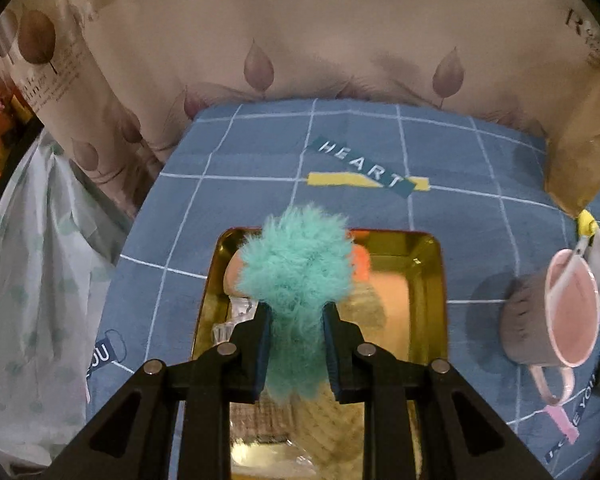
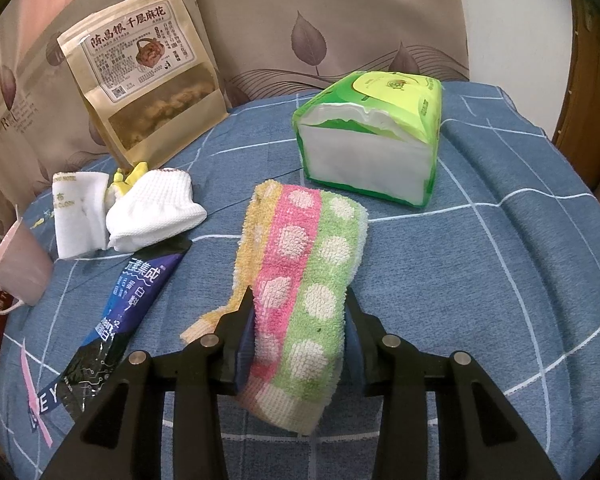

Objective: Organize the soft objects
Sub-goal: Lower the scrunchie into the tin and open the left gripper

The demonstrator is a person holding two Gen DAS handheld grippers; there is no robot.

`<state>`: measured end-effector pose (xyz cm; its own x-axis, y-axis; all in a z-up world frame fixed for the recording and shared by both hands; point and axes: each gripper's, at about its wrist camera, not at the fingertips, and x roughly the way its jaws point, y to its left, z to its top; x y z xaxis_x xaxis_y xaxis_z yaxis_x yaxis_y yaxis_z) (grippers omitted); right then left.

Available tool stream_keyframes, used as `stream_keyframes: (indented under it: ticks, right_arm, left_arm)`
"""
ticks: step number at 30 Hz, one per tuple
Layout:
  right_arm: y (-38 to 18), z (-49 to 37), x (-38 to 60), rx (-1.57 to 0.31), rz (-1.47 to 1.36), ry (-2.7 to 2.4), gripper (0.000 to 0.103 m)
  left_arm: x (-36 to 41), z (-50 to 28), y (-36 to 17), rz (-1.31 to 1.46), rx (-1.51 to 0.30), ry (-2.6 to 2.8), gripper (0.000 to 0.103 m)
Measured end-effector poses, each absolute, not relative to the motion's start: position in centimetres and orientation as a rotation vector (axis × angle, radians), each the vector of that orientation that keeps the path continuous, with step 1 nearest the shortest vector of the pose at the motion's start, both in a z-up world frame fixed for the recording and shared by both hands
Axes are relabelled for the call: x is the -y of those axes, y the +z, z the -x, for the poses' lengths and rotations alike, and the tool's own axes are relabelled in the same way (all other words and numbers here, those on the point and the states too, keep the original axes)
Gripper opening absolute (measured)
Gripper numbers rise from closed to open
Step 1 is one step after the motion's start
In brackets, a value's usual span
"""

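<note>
My left gripper (image 1: 296,312) is shut on a fluffy teal plush (image 1: 296,268) and holds it above a gold metal tray (image 1: 428,280). The tray holds a cream knitted cloth (image 1: 332,428), something orange and some clear wrappers. My right gripper (image 2: 300,304) is shut on a folded towel (image 2: 300,264) striped yellow, pink and green with white dots. The towel's far end rests on the blue checked cloth (image 2: 480,280). A white knitted sock (image 2: 152,208) and a folded white cloth (image 2: 76,216) lie to the left.
A green tissue pack (image 2: 372,136) sits behind the towel, a brown snack bag (image 2: 144,72) leans at the back left. A dark blue sachet (image 2: 132,296) lies left of my right gripper. A pink and grey mug (image 1: 552,312) stands right of the tray. Plastic bags hang at the left edge.
</note>
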<state>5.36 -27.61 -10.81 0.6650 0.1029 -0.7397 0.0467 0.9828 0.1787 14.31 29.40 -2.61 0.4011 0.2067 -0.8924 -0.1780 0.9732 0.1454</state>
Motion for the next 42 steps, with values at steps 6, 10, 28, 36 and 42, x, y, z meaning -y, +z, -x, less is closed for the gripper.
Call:
stream_keyframes:
  ticks: [6,10,28,36,42]
  right_arm:
    - [-10.8,-5.4,27.5,-0.844,-0.179,0.026,0.036]
    - [-10.8,-5.4,27.5,-0.845,-0.174,0.023,0.037]
    - [-10.8,-5.4,27.4,-0.846,-0.172,0.019,0.037]
    - [-10.8,-5.4,27.5,-0.848,-0.172,0.02,0.038]
    - [-10.8,-5.5,27.3,-0.847,-0.161,0.011,0.035]
  left_arm:
    - [-30.7,-14.6,-4.3,-0.023,-1.172,0.263,0.029]
    - [-30.8,-14.6,-4.8,-0.038,-1.184,0.273,0.04]
    - [-30.1,-9.9,0.2,-0.018,-1.09,0.265,0.057]
    - [-27.7,-4.8,1.4,-0.022,-1.004,0.273,0.057]
    - [-26.6,-2.5,1.8,-0.012,-0.957,0.297,0.057]
